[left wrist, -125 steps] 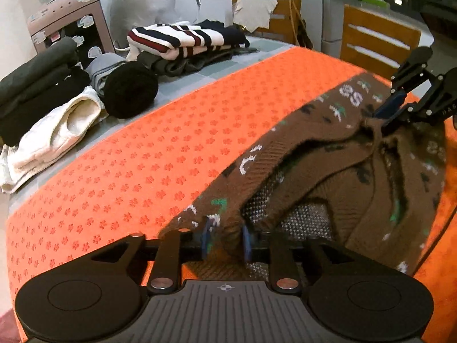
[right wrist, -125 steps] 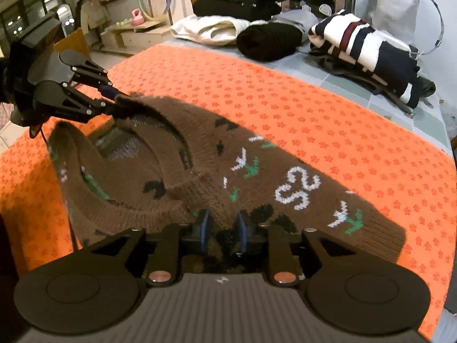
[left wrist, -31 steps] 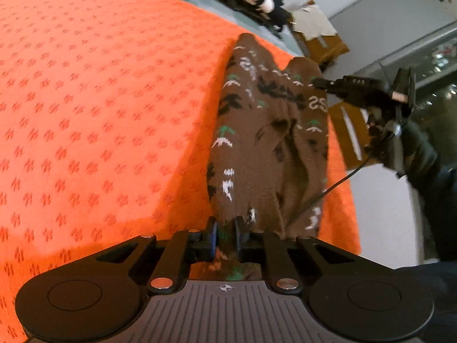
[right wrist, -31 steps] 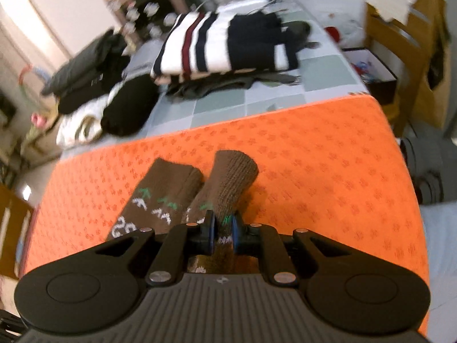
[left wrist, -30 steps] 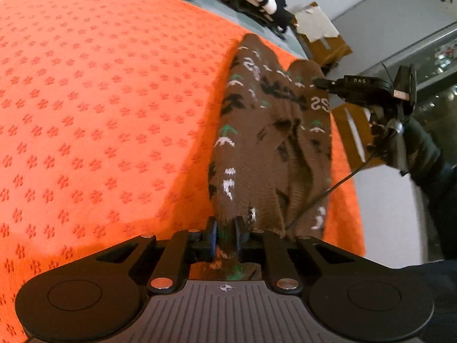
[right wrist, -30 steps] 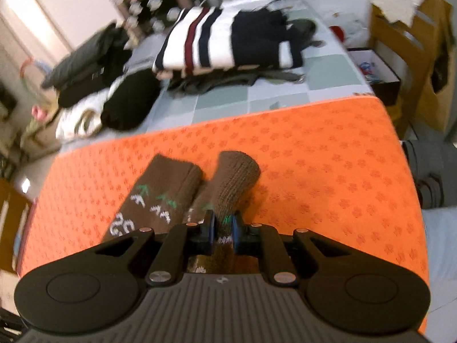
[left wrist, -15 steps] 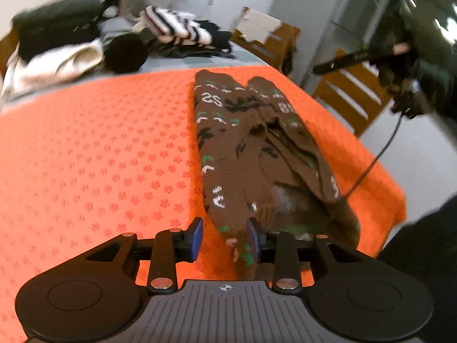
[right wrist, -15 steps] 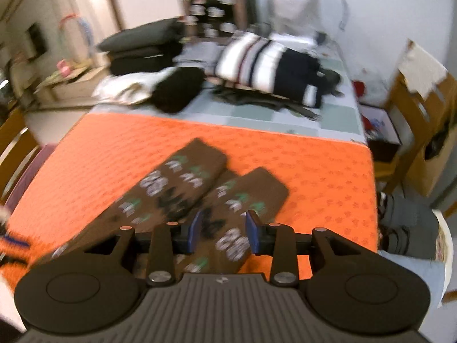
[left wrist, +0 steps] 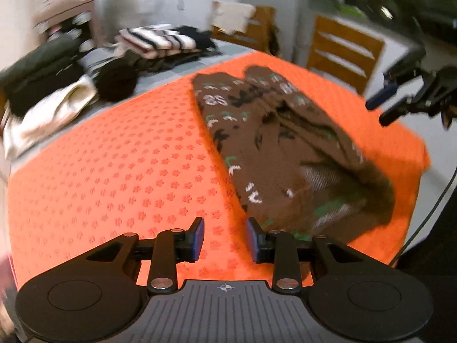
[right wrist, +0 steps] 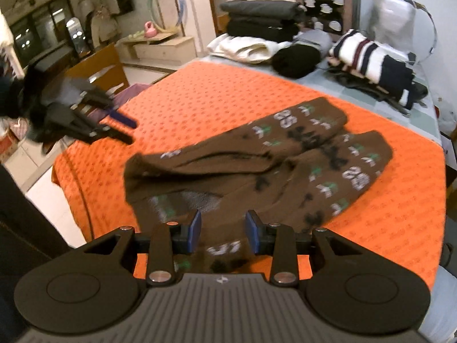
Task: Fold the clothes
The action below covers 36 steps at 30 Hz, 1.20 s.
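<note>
A brown knitted sweater (left wrist: pixel 274 143) with white "25" marks and green figures lies folded lengthwise on the orange mat (left wrist: pixel 128 165); it also shows in the right wrist view (right wrist: pixel 257 168). My left gripper (left wrist: pixel 225 238) is open and empty, just off the sweater's near left edge. My right gripper (right wrist: pixel 223 231) is open and empty above the sweater's near end. Each gripper shows in the other's view: the right one (left wrist: pixel 385 105) and the left one (right wrist: pixel 120 127), both held off the sweater.
Folded clothes sit at the table's far end: a striped sweater (right wrist: pixel 371 57), a black roll (right wrist: pixel 297 57), a white garment (right wrist: pixel 245 47), dark stacks (right wrist: pixel 262 20). Wooden chairs (left wrist: pixel 342 48) stand beyond the mat. The mat's edge (right wrist: pixel 71 171) drops off on the left.
Both grippers have let go of the sweater and opened. They have pulled back from it, and the sweater now lies flat on the mat.
</note>
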### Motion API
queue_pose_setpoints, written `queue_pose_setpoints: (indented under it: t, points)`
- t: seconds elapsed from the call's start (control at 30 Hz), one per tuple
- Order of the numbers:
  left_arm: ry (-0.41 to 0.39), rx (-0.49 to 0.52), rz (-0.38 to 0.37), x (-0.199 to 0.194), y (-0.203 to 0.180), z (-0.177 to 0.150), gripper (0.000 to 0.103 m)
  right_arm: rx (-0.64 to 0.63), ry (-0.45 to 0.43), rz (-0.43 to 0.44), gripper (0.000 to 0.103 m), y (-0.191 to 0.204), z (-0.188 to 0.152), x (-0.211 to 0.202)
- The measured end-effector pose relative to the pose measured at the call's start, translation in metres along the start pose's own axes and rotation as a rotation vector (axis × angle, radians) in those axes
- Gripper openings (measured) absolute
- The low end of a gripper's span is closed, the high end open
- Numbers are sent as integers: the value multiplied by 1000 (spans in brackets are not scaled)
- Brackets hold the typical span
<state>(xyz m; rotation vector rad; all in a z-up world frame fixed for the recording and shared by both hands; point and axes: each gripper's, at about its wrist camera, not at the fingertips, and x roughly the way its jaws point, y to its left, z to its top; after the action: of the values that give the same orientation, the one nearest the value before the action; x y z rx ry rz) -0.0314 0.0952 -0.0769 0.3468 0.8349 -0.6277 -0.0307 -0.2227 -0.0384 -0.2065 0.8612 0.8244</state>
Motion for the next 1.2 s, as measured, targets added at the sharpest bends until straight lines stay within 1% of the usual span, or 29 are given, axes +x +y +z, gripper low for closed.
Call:
queue_pose_setpoints:
  t: [0.07, 0.1, 0.2, 0.23, 0.3, 0.37, 0.43, 0.53, 0.63, 0.77, 0.9, 0.93, 0.97, 1.03, 1.1, 1.2]
  points:
    - [-5, 94, 13, 12, -4, 1, 35, -14, 7, -45, 39, 12, -7, 10]
    - [-14, 137, 16, 17, -7, 3, 35, -22, 18, -88, 39, 16, -10, 17]
    - [-39, 251, -23, 30, -18, 4, 34, 9, 11, -166, 39, 24, -18, 35]
    - [-45, 286, -37, 33, -23, 3, 31, 26, 5, -170, 39, 28, -21, 39]
    - [-57, 335, -75, 35, -31, 1, 30, 45, 2, -159, 39, 38, -26, 46]
    - [-89, 383, -119, 32, -39, -2, 28, 21, 21, -150, 39, 52, -34, 52]
    - [-116, 445, -153, 30, -48, -7, 27, -11, 55, -161, 39, 65, -42, 59]
    - [-122, 573, -188, 35, -60, -16, 24, -52, 54, -188, 39, 80, -53, 63]
    - [-120, 652, -220, 41, -67, -22, 23, -62, 47, -197, 39, 84, -54, 62]
    - [-129, 705, -258, 42, -67, -19, 22, -107, 52, -177, 41, 90, -53, 51]
    - [-150, 733, -279, 33, -59, -12, 26, -169, 31, -187, 42, 96, -56, 28]
    - [-149, 734, -282, 29, -55, -10, 29, -185, 31, -200, 42, 95, -56, 23]
    - [-145, 739, -278, 27, -51, -8, 31, -204, 34, -214, 42, 95, -57, 18]
    - [-135, 757, -260, 25, -43, -9, 39, -239, 42, -240, 44, 94, -59, 10]
    - [-123, 780, -237, 23, -35, -12, 42, -280, 61, -263, 45, 91, -62, 6]
    - [-108, 820, -211, 24, -27, -17, 43, -363, 116, -288, 48, 88, -71, 10]
